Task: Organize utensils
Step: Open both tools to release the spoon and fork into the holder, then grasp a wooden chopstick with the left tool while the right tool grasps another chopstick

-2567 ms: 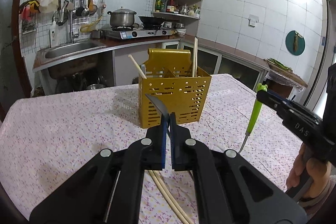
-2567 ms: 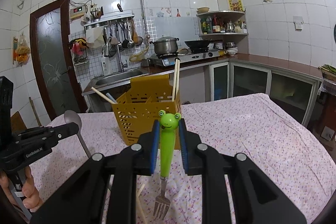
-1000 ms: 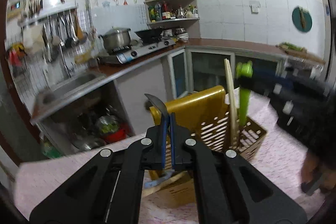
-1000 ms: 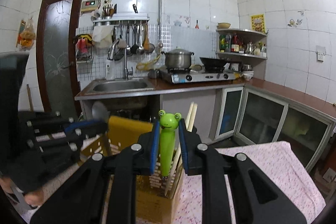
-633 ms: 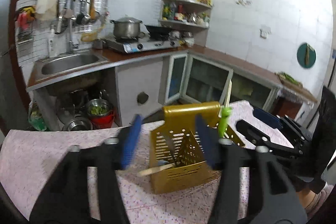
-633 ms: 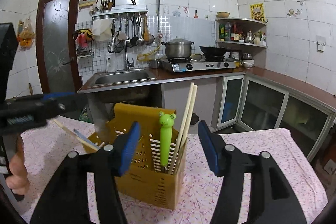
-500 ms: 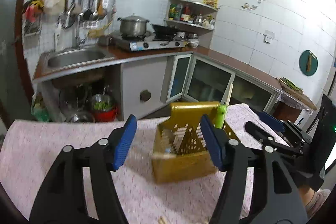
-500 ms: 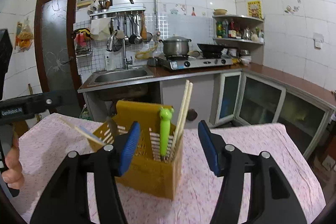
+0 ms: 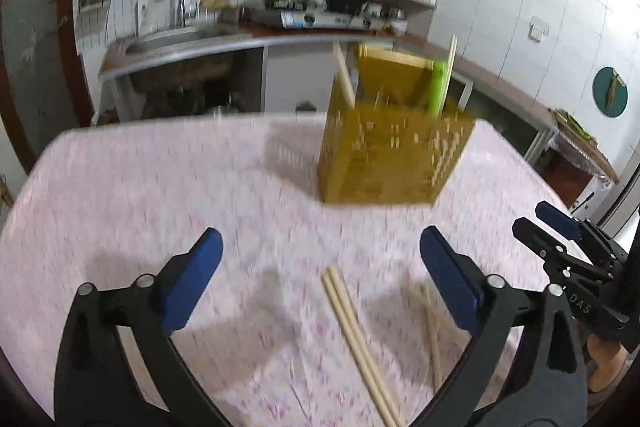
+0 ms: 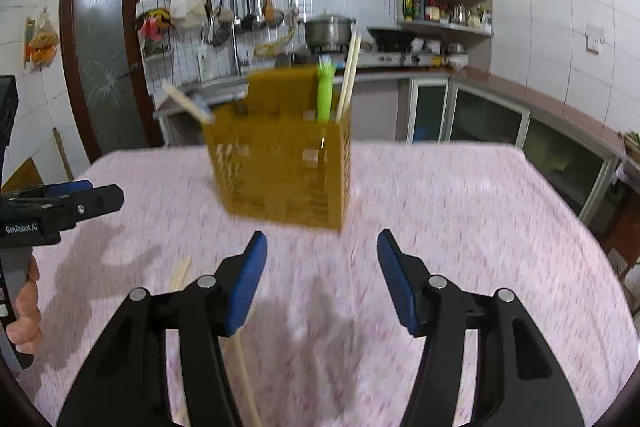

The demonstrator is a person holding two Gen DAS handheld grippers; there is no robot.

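Note:
A yellow perforated utensil holder point(image 9: 392, 159) point(image 10: 280, 179) stands on the pink flowered tablecloth. In it are a green frog-handled fork point(image 9: 438, 91) point(image 10: 325, 91) and upright chopsticks point(image 10: 348, 79). A single chopstick point(image 10: 184, 101) leans out of its left side. My left gripper point(image 9: 320, 239) is low over the table in front of the holder. Its jaws are opening and grip nothing. A pair of loose chopsticks point(image 9: 356, 331) lies on the cloth beneath it. My right gripper point(image 10: 322, 238) is open and empty, close in front of the holder, with a loose chopstick point(image 10: 244, 367) under its left finger.
The table's far edge point(image 9: 180, 123) runs behind the holder, with a sink counter point(image 10: 224, 83) and stove beyond it. More chopsticks point(image 9: 434, 347) lie at the left wrist view's lower right. A hand point(image 10: 24, 319) holds the left gripper's handle at the right wrist view's left edge.
Both grippers let go of the spoon and the fork into the holder and opened. Both then drew back and down, so the holder stands farther off and the table's chopsticks show.

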